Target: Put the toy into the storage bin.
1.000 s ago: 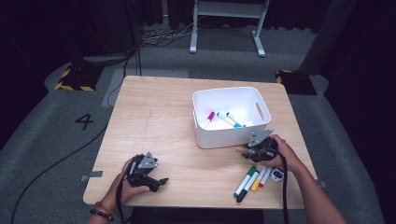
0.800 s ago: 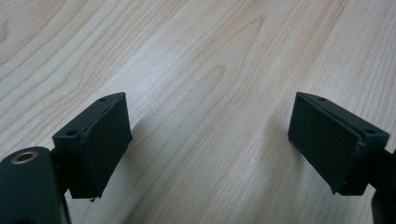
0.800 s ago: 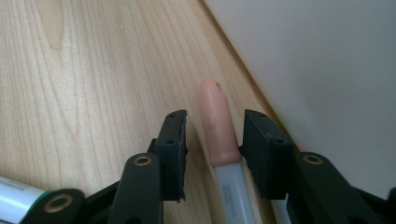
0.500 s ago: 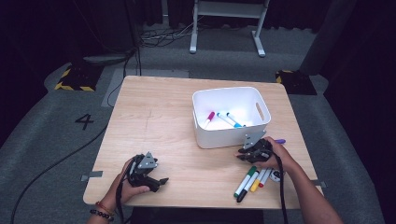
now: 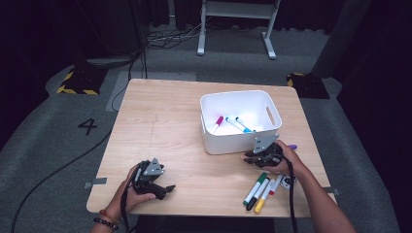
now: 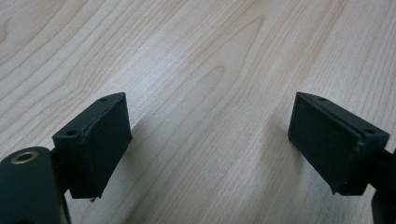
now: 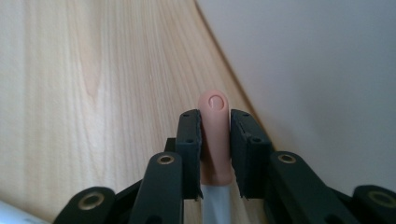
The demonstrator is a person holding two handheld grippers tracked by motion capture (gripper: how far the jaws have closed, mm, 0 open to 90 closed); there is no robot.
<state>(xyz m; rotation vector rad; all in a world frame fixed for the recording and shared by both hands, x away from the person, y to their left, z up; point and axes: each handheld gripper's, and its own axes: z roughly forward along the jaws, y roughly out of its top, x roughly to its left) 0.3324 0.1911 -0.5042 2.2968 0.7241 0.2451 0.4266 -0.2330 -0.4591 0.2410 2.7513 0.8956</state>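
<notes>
On the wooden table (image 5: 165, 121) sits a white bin (image 5: 240, 141), over toward the far right side. Two markers lie inside it. One is a pink marker (image 5: 217, 123) and one is a blue marker (image 5: 239, 124).

Just in front of the bin, close to its near wall, is the right gripper (image 5: 251, 158). A person's right hand is wrapped around it. Its two black jaws are squeezed tight on a marker with a peach cap (image 7: 215, 135). The cap pokes out past the jaw tips, and the marker's pale body runs back between them. From the right gripper view, the cap points along the table, with the white wall of the bin right beside it. The marker is up off the pile, held low over the wood.

Near the front right edge of the table, more markers wait in a little bunch. I can see a green marker (image 5: 255, 188), a black marker (image 5: 258, 193) and a yellow marker (image 5: 263, 198) lying side by side. A purple marker (image 5: 291, 146) peeks out behind the right hand.

Far over at the front left, the left gripper (image 5: 167, 189) rests low on the table in the person's left hand. Its jaws are spread wide apart, with bare wood between them.
</notes>
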